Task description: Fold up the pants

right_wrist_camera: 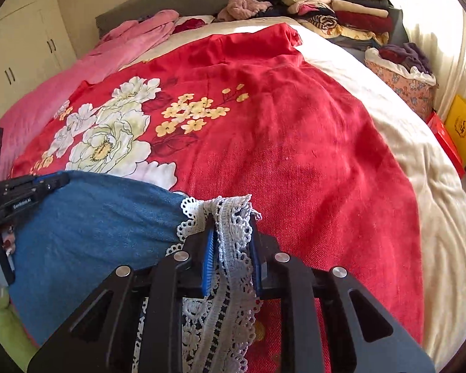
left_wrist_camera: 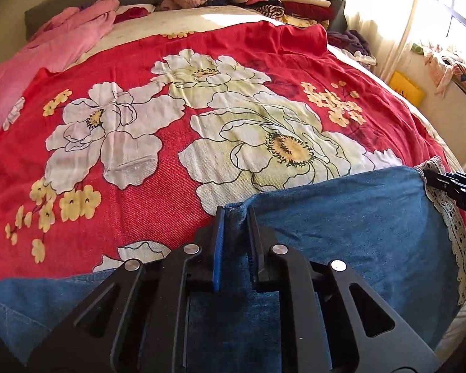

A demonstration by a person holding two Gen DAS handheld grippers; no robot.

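Note:
Blue denim pants [left_wrist_camera: 351, 227] with a white lace hem [left_wrist_camera: 450, 217] lie at the near edge of a bed. My left gripper [left_wrist_camera: 236, 217] is shut on a pinched fold of the denim edge. In the right wrist view the same pants [right_wrist_camera: 93, 233] stretch to the left, and my right gripper [right_wrist_camera: 230, 220] is shut on the bunched lace hem [right_wrist_camera: 230, 248]. Each gripper shows in the other's view: the right one [left_wrist_camera: 425, 174] at the lace corner, the left one [right_wrist_camera: 46, 183] at the denim's far left edge, with a hand [right_wrist_camera: 3, 242] behind it.
A red bedspread with white and yellow flowers [left_wrist_camera: 202, 130] covers the bed. A pink blanket [left_wrist_camera: 62, 43] lies at the left. Stacks of folded clothes [right_wrist_camera: 341, 6] sit at the head. A basket of laundry [right_wrist_camera: 404, 74] and yellow and red boxes [right_wrist_camera: 459, 130] stand at the right.

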